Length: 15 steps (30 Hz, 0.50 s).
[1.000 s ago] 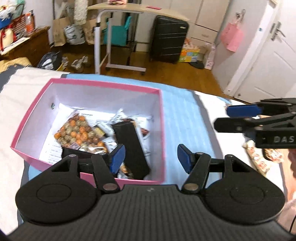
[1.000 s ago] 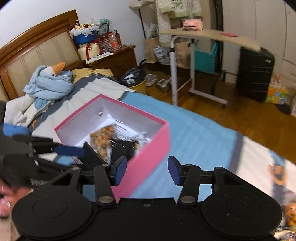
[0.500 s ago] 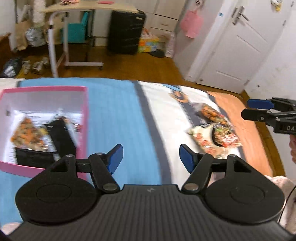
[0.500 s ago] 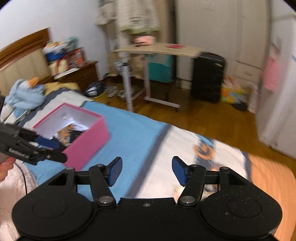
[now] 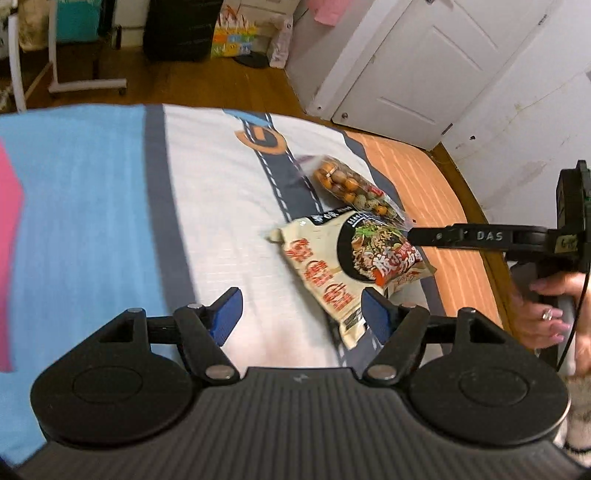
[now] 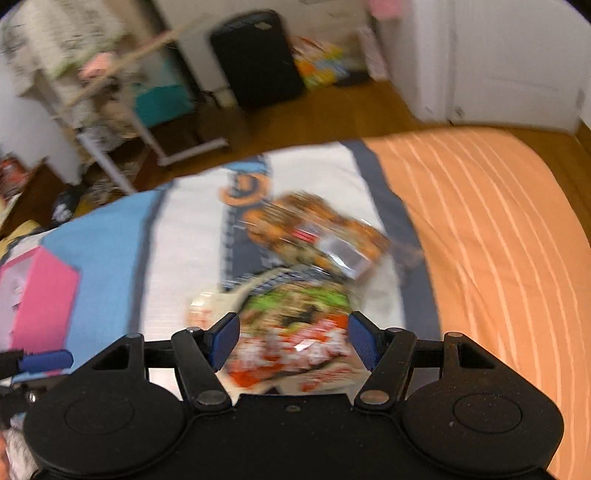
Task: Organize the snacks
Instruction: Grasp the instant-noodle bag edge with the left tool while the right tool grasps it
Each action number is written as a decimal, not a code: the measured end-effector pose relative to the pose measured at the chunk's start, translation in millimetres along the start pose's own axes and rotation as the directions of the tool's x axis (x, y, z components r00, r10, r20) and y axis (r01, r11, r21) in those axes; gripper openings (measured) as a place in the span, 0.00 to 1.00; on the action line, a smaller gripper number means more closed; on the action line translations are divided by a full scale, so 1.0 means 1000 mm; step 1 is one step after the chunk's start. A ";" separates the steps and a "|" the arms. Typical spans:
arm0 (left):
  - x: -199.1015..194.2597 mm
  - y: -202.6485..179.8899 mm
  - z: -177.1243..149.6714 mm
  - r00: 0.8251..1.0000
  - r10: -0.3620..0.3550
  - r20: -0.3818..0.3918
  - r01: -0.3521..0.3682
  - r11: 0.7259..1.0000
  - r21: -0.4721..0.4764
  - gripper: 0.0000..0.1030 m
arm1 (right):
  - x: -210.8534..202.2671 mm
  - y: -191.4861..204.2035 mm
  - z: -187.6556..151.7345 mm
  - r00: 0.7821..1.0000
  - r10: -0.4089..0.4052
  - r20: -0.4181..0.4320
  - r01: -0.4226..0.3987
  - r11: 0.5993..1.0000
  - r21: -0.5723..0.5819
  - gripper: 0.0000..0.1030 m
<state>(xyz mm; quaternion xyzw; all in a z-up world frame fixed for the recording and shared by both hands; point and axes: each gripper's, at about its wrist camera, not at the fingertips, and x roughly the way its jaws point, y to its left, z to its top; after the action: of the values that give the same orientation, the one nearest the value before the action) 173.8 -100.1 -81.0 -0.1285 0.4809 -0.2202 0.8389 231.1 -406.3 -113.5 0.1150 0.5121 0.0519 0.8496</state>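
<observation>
Motion blur smears the right wrist view: the noodle packet (image 6: 295, 325) and the nut bag (image 6: 314, 232) behind it cannot be read there. The pink box (image 5: 9, 258) is cut off by the left wrist picture's edge, its contents unseen.

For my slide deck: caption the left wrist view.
Open left gripper nears a noodle packet and nut bag on the bed.

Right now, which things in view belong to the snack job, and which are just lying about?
Job:
noodle packet
bag of nuts
pink box

Lying about:
black suitcase
rolling table
colourful bag on the floor
</observation>
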 end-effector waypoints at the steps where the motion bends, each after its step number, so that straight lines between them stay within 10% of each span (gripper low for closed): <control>1: 0.009 0.000 0.001 1.000 -0.012 0.015 0.012 1.000 -0.005 0.68 | 0.005 -0.006 0.000 1.000 -0.016 -0.008 0.017 1.000 0.022 0.68; 15: 0.102 0.007 -0.026 0.996 -0.089 -0.031 0.084 0.986 -0.143 0.70 | 0.035 -0.044 0.001 0.992 0.085 -0.091 -0.067 0.980 0.185 0.68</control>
<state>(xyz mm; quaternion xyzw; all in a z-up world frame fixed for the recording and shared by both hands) 198.2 -144.0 -173.5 -0.2043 0.5047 -0.2243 0.8082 247.5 -441.8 -154.2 0.2087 0.5510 0.0432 0.8068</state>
